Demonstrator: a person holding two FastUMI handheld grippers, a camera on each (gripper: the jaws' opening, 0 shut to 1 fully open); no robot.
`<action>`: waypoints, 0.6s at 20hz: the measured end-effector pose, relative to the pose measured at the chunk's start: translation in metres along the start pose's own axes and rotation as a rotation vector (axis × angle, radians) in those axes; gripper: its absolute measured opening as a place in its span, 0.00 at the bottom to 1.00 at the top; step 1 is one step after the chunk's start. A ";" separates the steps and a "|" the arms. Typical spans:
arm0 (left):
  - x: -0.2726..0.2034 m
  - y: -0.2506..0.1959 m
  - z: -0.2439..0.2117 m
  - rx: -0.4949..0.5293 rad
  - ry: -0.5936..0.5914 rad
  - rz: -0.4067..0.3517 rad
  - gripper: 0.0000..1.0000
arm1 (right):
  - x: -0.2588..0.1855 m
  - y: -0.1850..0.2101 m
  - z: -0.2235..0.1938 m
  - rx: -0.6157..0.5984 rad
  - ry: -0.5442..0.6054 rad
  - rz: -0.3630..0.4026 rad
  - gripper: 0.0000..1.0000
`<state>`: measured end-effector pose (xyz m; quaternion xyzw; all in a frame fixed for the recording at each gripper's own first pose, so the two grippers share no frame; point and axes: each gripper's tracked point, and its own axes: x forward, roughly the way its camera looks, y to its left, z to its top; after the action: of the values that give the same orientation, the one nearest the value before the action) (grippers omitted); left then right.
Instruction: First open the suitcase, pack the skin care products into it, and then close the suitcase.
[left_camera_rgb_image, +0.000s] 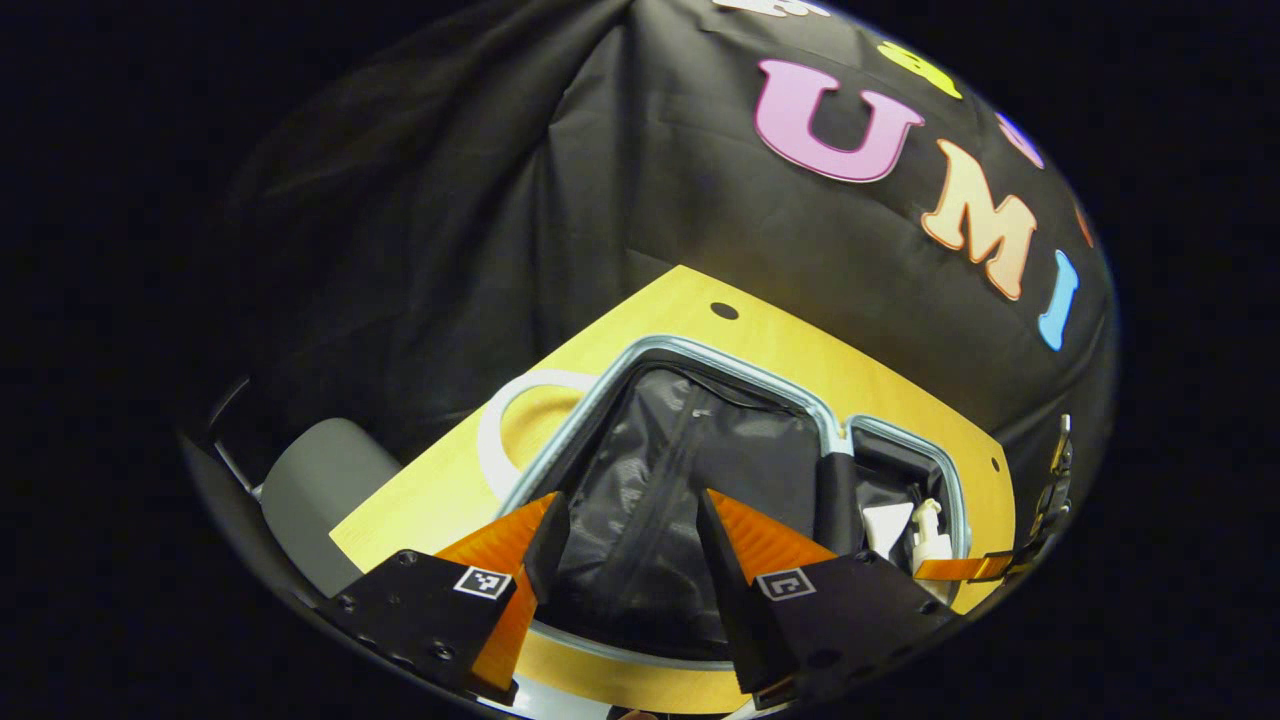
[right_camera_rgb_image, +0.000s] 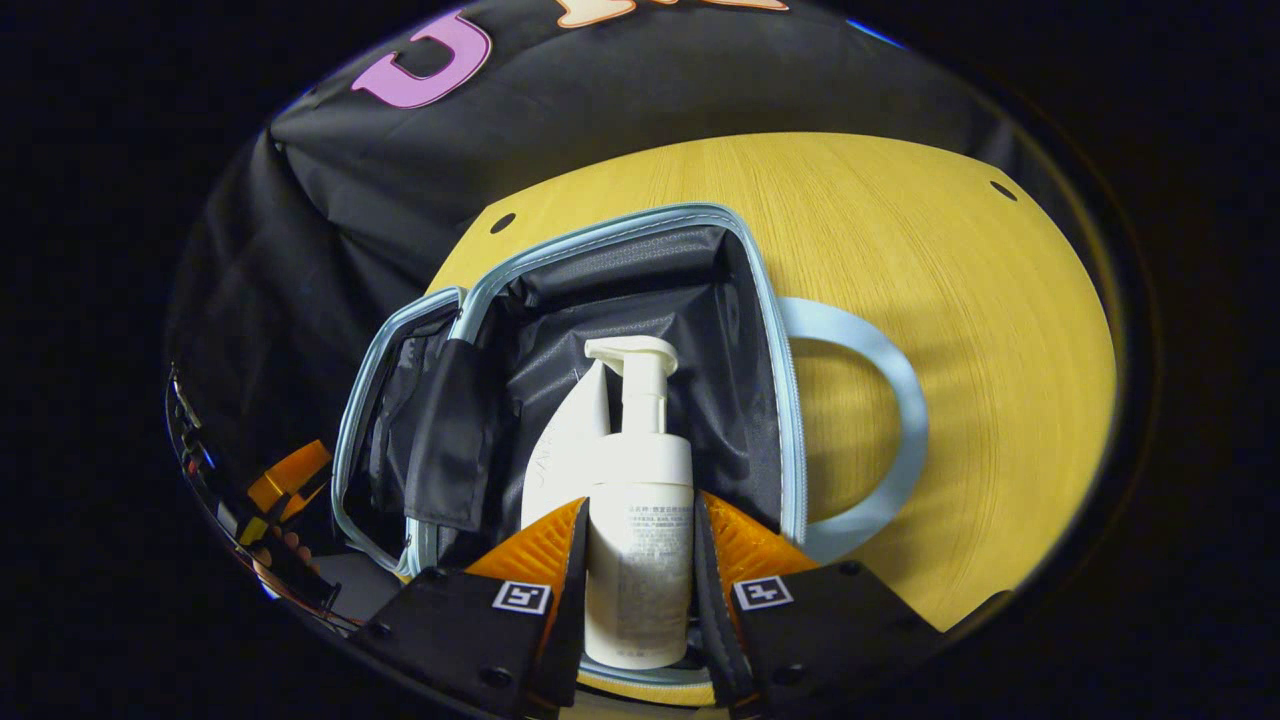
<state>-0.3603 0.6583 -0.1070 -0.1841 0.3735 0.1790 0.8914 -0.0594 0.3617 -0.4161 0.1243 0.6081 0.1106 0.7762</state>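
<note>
The pale blue suitcase (left_camera_rgb_image: 720, 358) lies open on the table, both dark-lined halves facing up. My left gripper (left_camera_rgb_image: 630, 500) is open above the half with the zipped lining, nothing between its fingers. In the right gripper view, my right gripper (right_camera_rgb_image: 640, 510) is shut on a white pump bottle (right_camera_rgb_image: 642, 580), holding it upright inside the suitcase's (right_camera_rgb_image: 620, 225) other half. A white tube (right_camera_rgb_image: 565, 450) leans just behind the bottle. The left gripper view shows that bottle (left_camera_rgb_image: 928, 530) and tube (left_camera_rgb_image: 885, 525) in the far half, with my right gripper's finger (left_camera_rgb_image: 960, 568) beside them.
The suitcase's loop handle (right_camera_rgb_image: 890, 400) lies flat on the yellow wooden table (right_camera_rgb_image: 950, 300), which has bare room to the right of it. A grey rounded object (left_camera_rgb_image: 320, 490) stands off the table's left edge. Black cloth walls close the back.
</note>
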 end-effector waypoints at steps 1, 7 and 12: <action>0.005 0.009 0.004 -0.009 0.001 0.014 0.74 | 0.000 -0.001 -0.001 0.000 0.006 -0.011 0.51; 0.033 0.059 0.026 -0.032 0.005 0.087 0.78 | -0.009 0.015 0.013 0.034 -0.028 0.059 0.82; 0.068 0.099 0.032 -0.017 0.067 0.131 0.74 | -0.032 0.000 0.043 -0.020 -0.146 0.055 0.96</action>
<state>-0.3416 0.7715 -0.1554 -0.1727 0.4128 0.2339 0.8632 -0.0251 0.3493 -0.3766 0.1412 0.5449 0.1285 0.8165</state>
